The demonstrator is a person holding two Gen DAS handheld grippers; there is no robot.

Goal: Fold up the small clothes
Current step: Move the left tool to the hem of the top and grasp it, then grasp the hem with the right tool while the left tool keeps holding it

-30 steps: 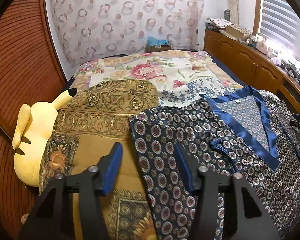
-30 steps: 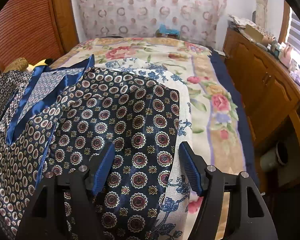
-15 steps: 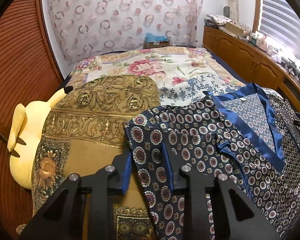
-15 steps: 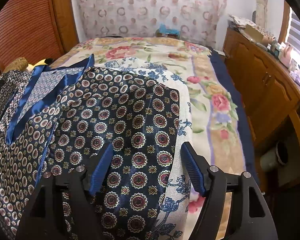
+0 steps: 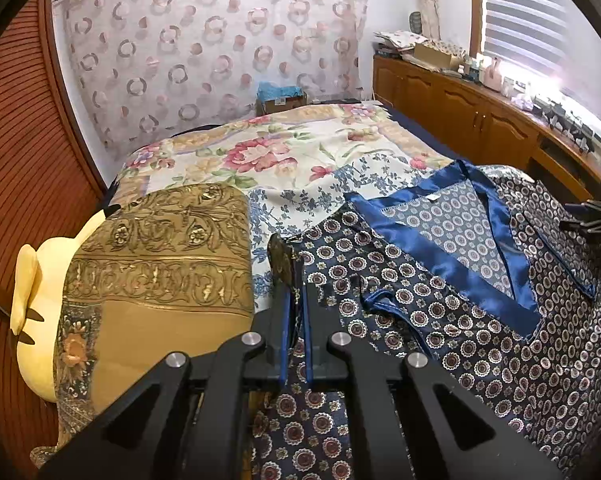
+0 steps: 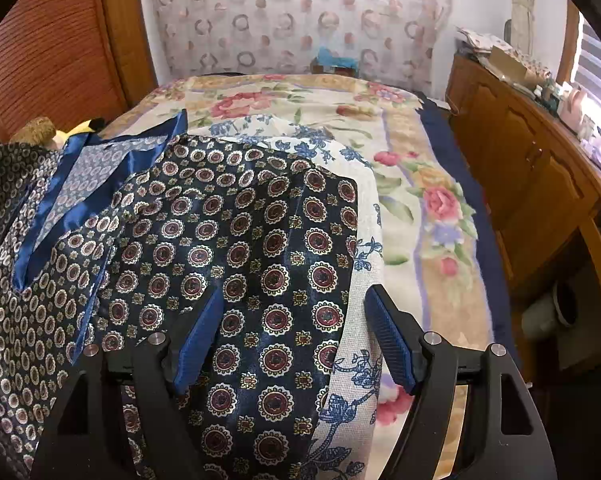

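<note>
A navy patterned satin top [image 5: 440, 300] with a blue V-neck collar [image 5: 452, 264] lies spread face up on the bed. My left gripper [image 5: 294, 304] is shut on the edge of its left sleeve, and a pinched fold of cloth [image 5: 282, 264] sticks up between the pads. In the right wrist view the top's other sleeve [image 6: 260, 248] lies flat. My right gripper [image 6: 292, 332] is open, its fingers astride that sleeve's outer part, empty. The right gripper also shows in the left wrist view [image 5: 592, 216] at the far right edge.
The bed has a floral blanket [image 5: 268, 152], a white and blue floral cloth [image 6: 364, 248] under the top, and a gold patterned cloth [image 5: 156, 264] at left. A yellow plush toy [image 5: 40, 280] lies at the bed's left edge. Wooden cabinets [image 6: 532, 184] stand along the right.
My left gripper moved forward onto the sleeve's edge and closed from wide open to shut on it. My right gripper stayed open and barely moved.
</note>
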